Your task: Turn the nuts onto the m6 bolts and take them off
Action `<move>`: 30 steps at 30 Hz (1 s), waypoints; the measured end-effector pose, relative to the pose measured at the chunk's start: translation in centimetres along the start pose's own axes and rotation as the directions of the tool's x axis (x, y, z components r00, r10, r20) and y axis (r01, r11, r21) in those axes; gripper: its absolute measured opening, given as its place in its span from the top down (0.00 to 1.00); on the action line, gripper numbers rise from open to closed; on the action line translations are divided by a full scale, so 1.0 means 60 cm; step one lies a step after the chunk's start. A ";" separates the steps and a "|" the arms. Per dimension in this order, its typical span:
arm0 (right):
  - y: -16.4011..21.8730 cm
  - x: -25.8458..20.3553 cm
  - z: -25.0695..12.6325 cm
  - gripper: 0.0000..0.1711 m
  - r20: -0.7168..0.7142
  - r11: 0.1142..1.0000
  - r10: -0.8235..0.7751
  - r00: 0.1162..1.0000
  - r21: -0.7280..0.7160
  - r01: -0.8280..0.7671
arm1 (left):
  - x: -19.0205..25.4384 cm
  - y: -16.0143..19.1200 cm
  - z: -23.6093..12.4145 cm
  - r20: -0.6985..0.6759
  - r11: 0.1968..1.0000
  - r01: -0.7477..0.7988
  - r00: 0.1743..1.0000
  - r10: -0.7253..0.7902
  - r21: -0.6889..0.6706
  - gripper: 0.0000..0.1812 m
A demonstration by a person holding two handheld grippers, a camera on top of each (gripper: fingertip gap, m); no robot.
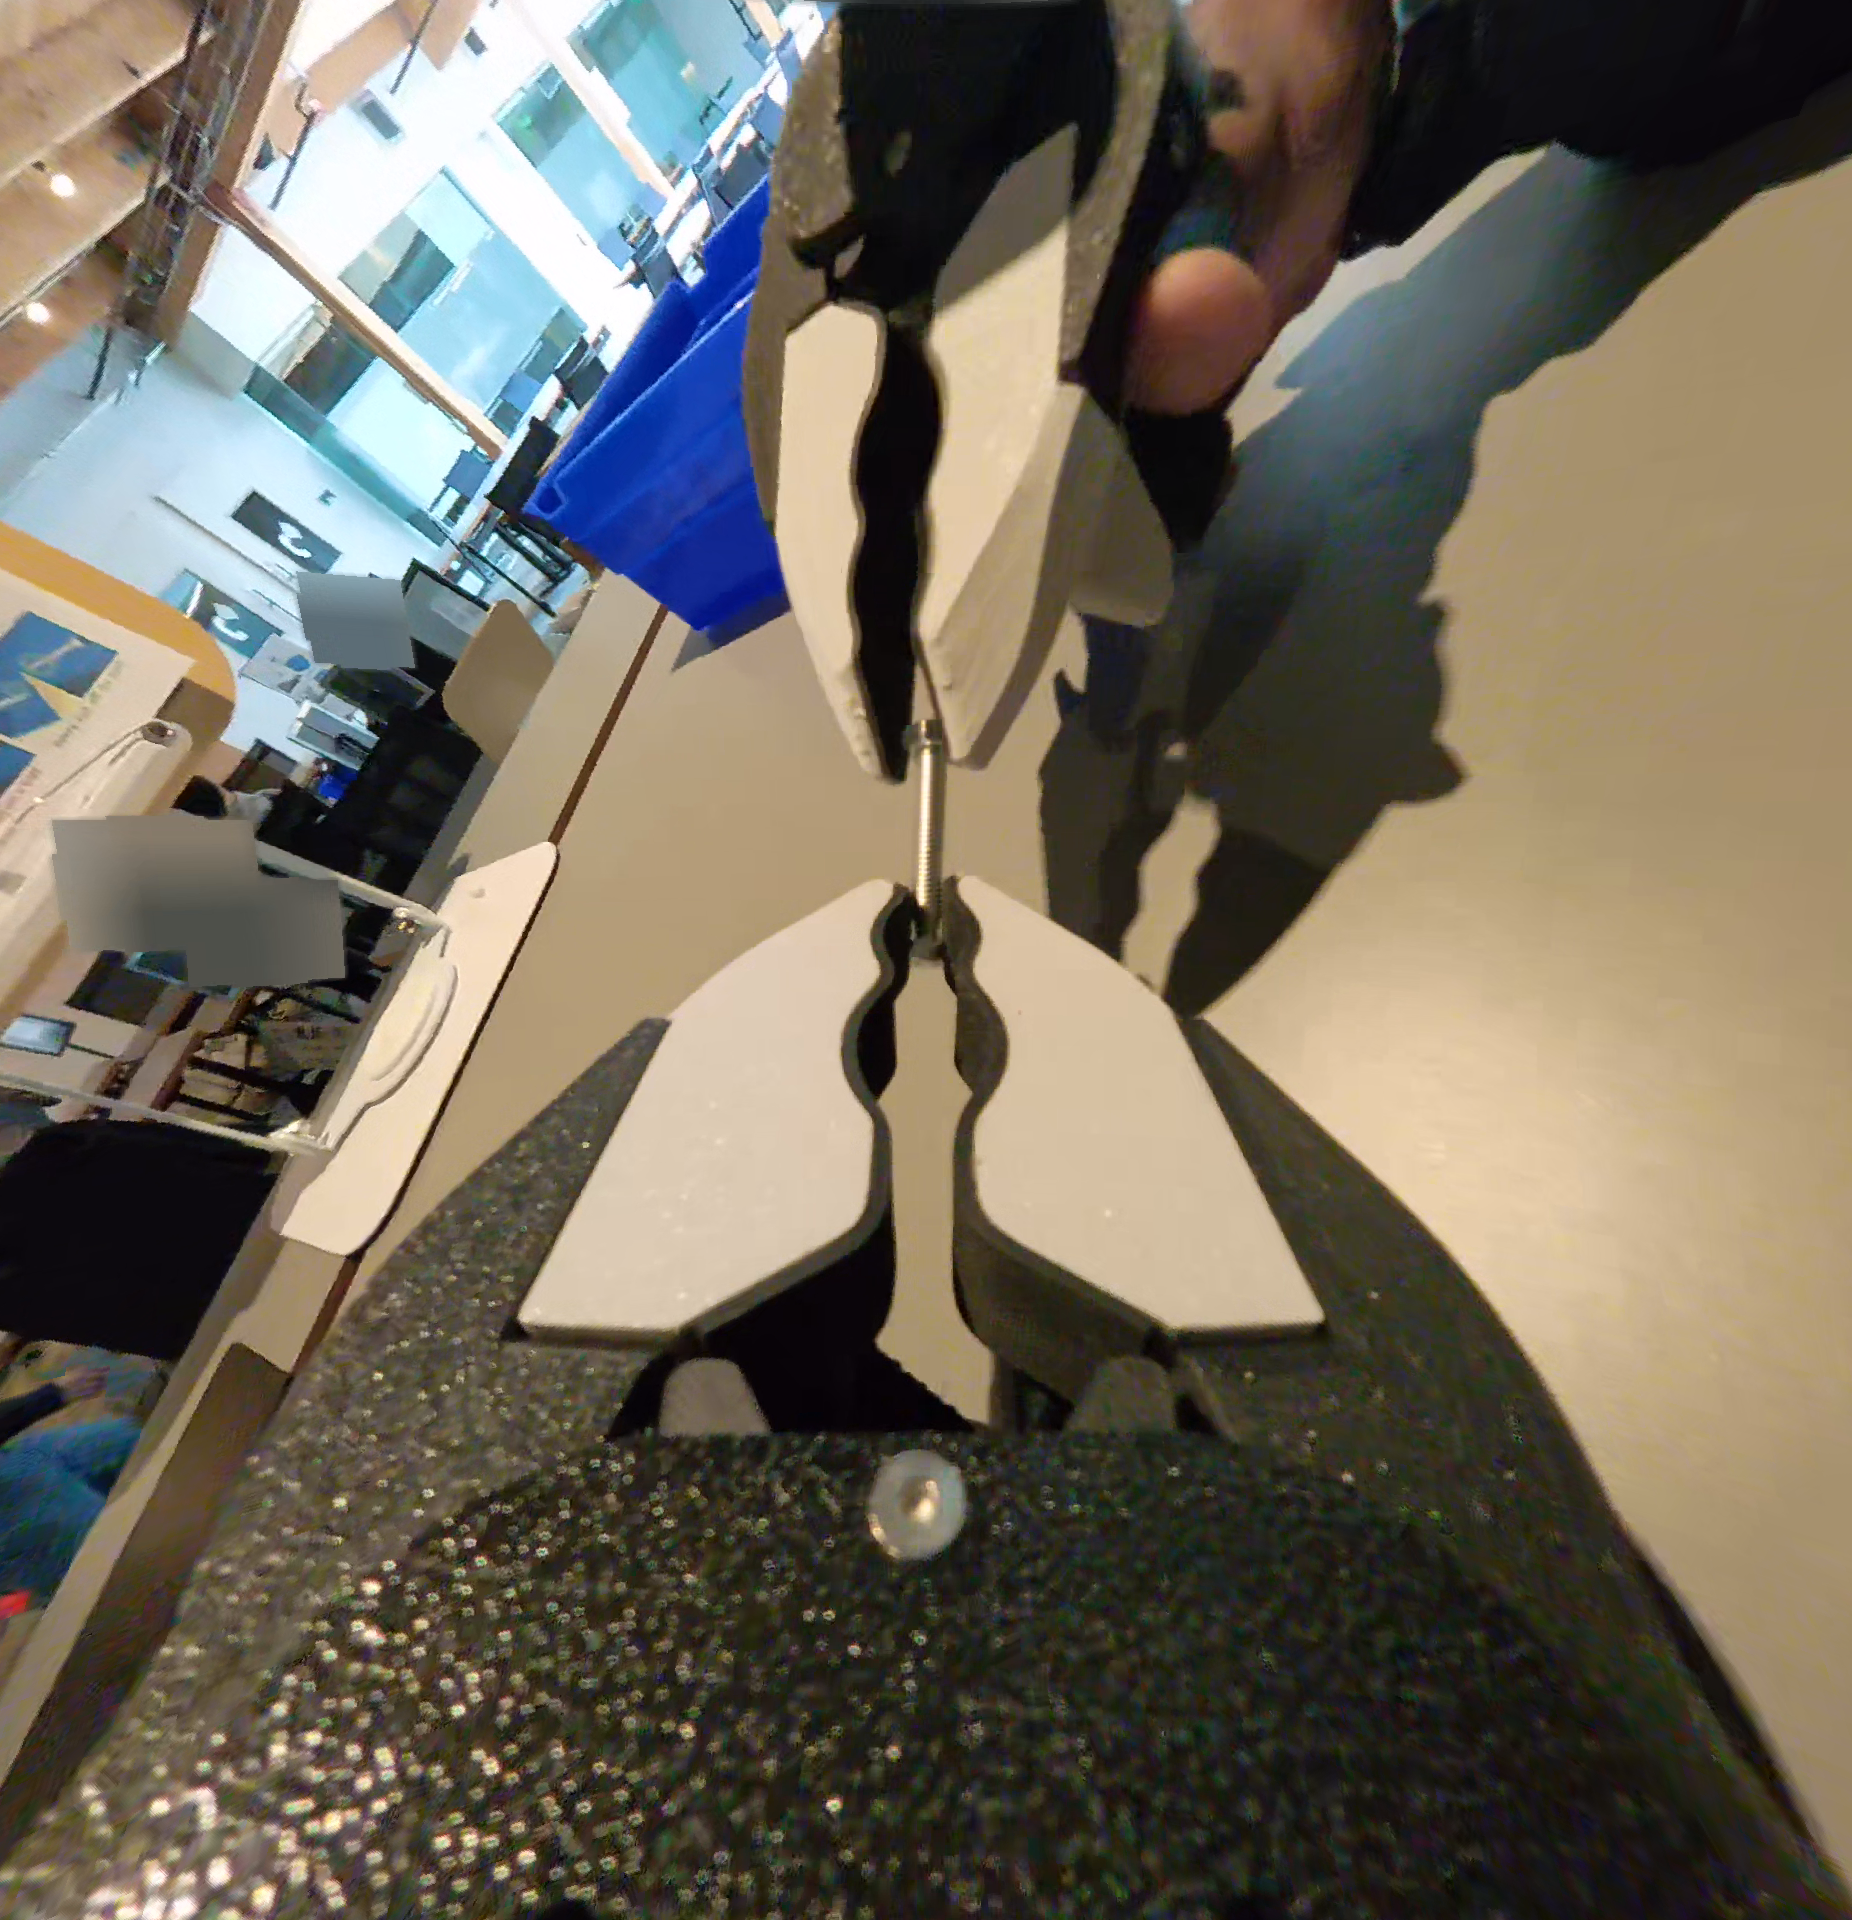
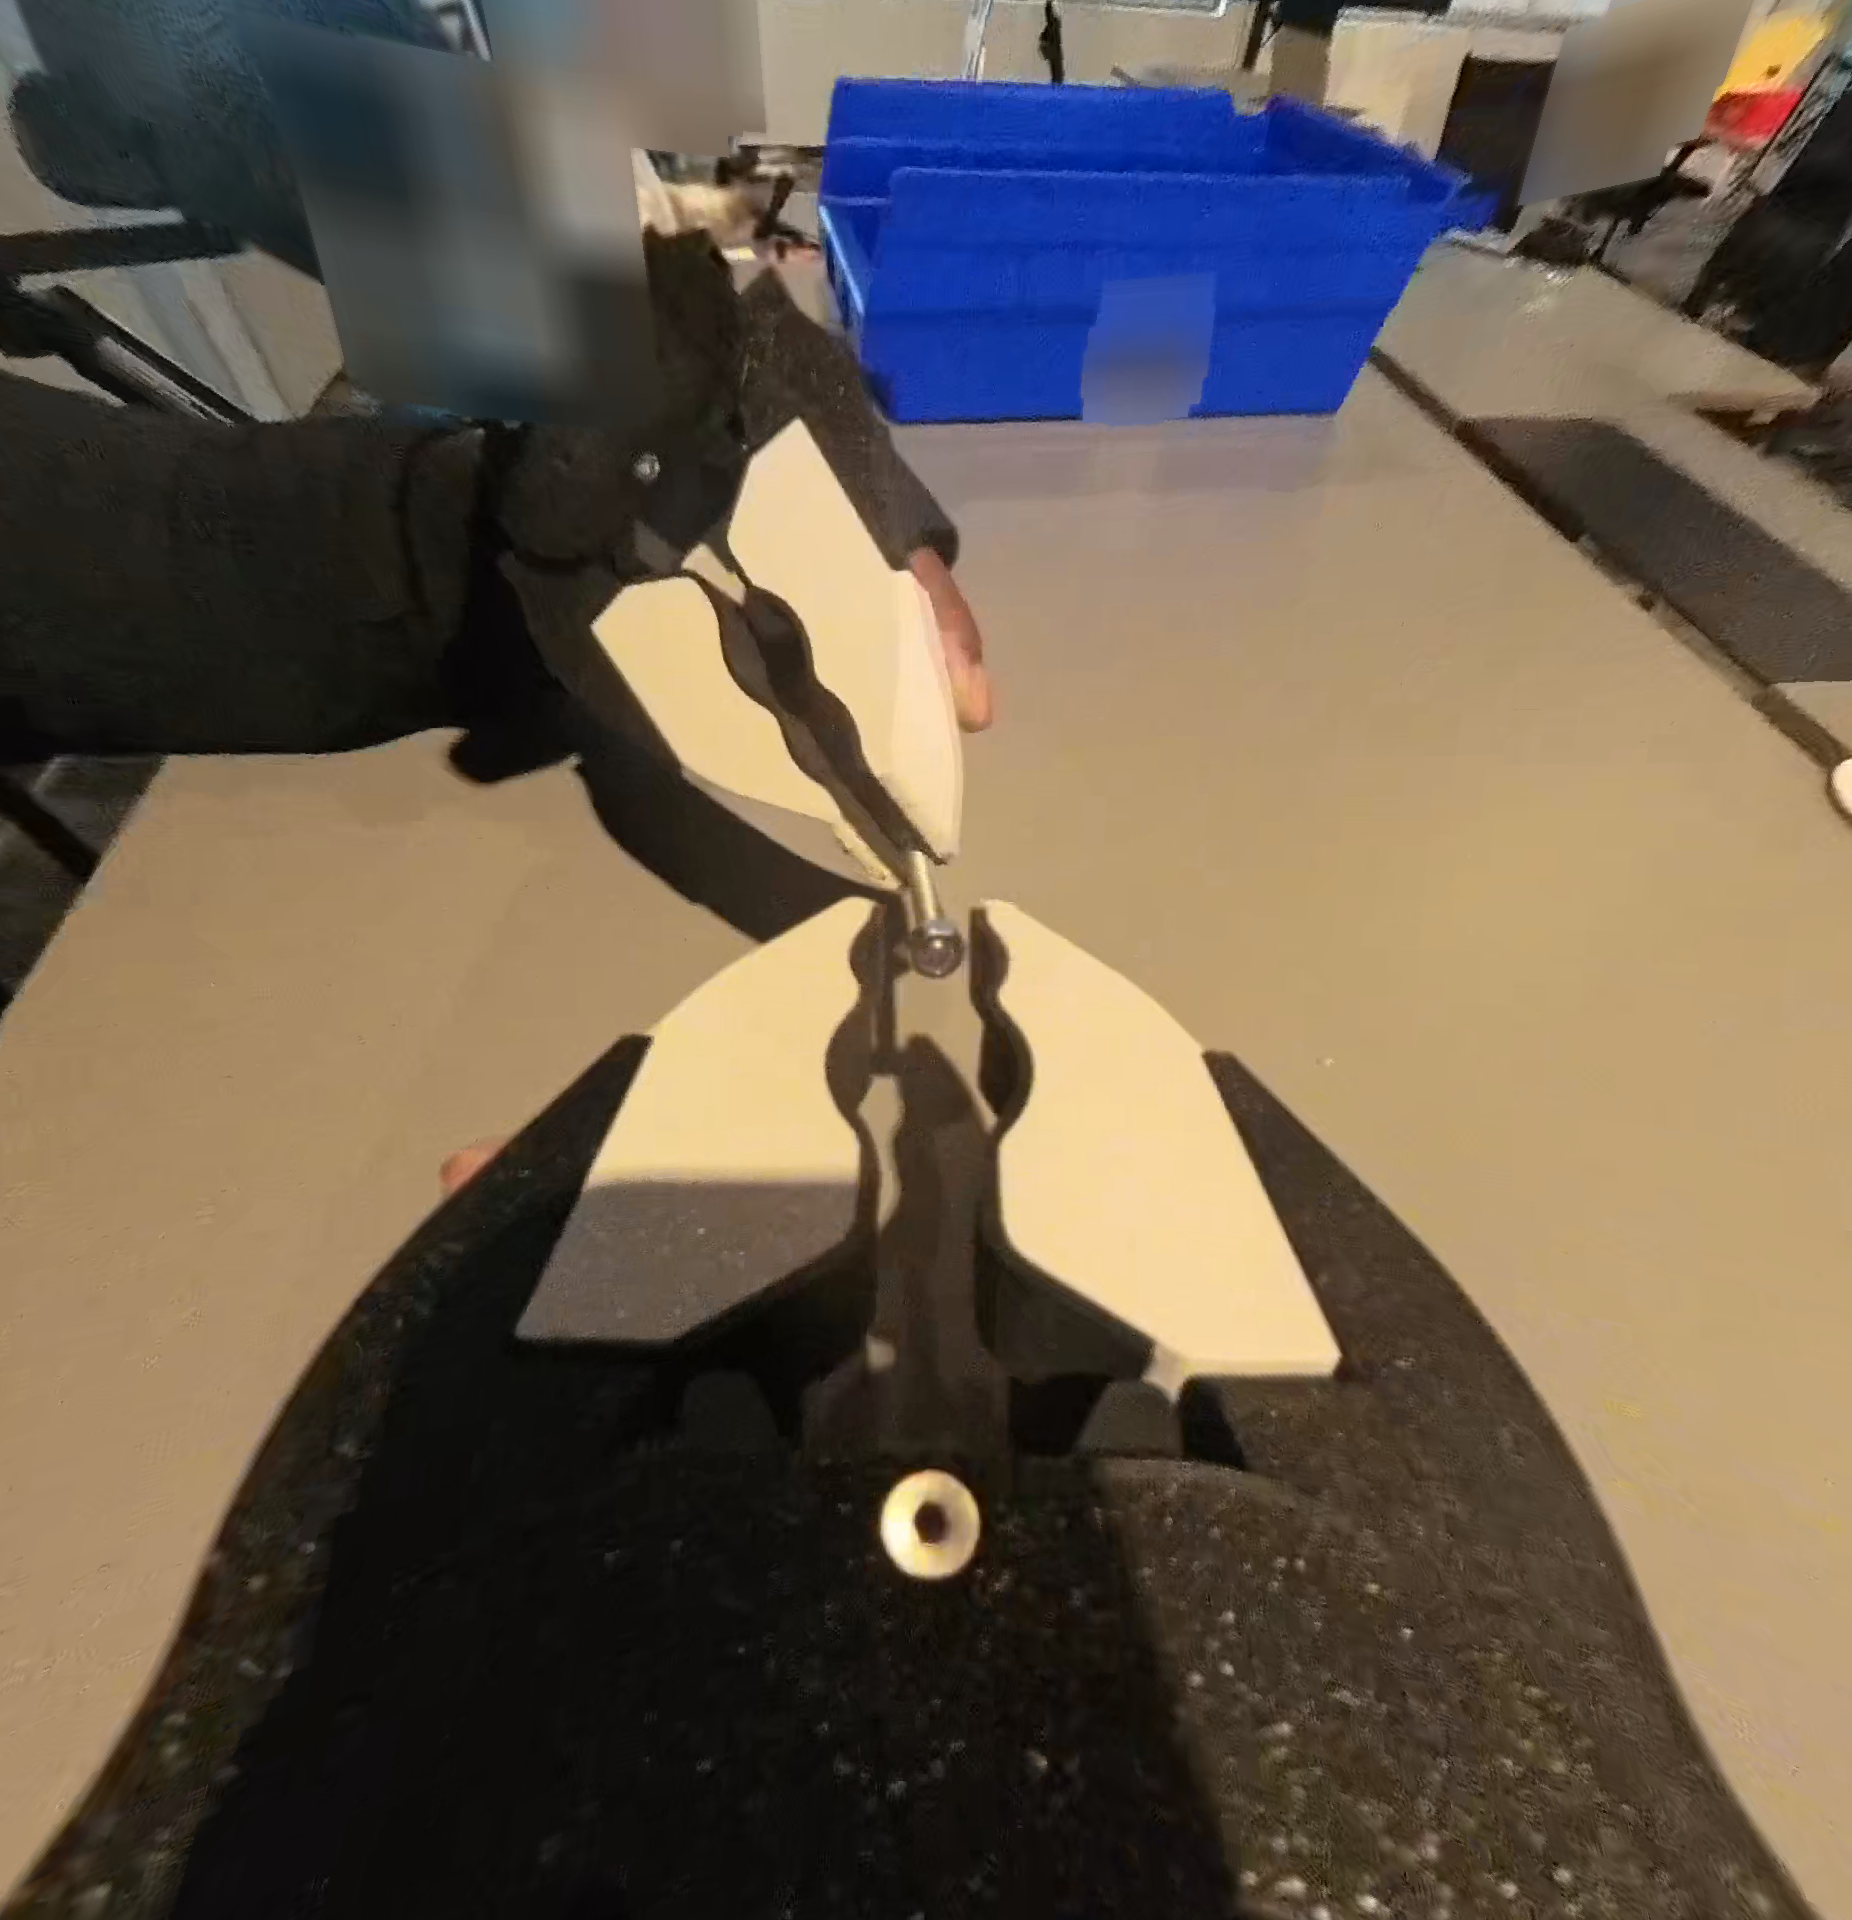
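The bolt spans the gap between both tongs, above the surface: left tongs clamp its threaded end, while right tongs stand narrowly parted around its head.

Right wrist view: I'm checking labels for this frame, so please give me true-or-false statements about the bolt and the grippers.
1. The bolt lies on the table. False: it is held up in the air.
2. The left gripper has its fingers closed on the bolt's shaft. True.
3. A blue bin stands on the table's far side. True.
4. The bolt's head points away from the right gripper. False: the head sits between its fingers.
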State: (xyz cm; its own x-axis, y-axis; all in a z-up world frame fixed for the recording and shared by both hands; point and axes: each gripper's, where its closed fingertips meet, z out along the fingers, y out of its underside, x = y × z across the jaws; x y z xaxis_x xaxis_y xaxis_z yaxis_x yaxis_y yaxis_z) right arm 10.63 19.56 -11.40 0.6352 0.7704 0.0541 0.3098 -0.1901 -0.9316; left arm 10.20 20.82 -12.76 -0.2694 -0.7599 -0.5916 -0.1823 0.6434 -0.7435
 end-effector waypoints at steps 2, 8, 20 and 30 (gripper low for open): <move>0.005 0.000 0.001 0.94 -0.023 0.995 -0.099 0.995 -0.024 0.099 | 0.004 0.001 0.001 -0.017 1.000 0.008 1.000 -0.008 -0.003 0.97; 0.027 -0.010 0.004 0.94 -0.139 0.639 -0.769 0.624 -0.161 0.752 | 0.026 0.009 0.005 -0.136 0.990 0.139 0.980 -0.142 -0.032 0.97; 0.016 0.002 0.002 0.81 -0.033 0.991 -0.134 0.990 -0.024 0.133 | 0.009 -0.002 0.000 -0.054 0.998 0.057 0.997 -0.056 0.012 0.97; 0.039 -0.012 0.014 0.91 -0.130 0.650 -0.760 0.637 -0.166 0.741 | 0.034 0.012 -0.001 -0.196 0.977 0.209 0.957 -0.213 -0.044 0.97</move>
State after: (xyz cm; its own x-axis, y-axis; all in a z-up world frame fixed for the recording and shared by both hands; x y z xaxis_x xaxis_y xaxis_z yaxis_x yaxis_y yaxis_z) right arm 10.30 19.10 -13.95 0.2612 0.5561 0.7890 0.7900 0.3465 -0.5057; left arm 9.47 19.73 -14.50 -0.4042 -0.8465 -0.3464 -0.2763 0.4741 -0.8360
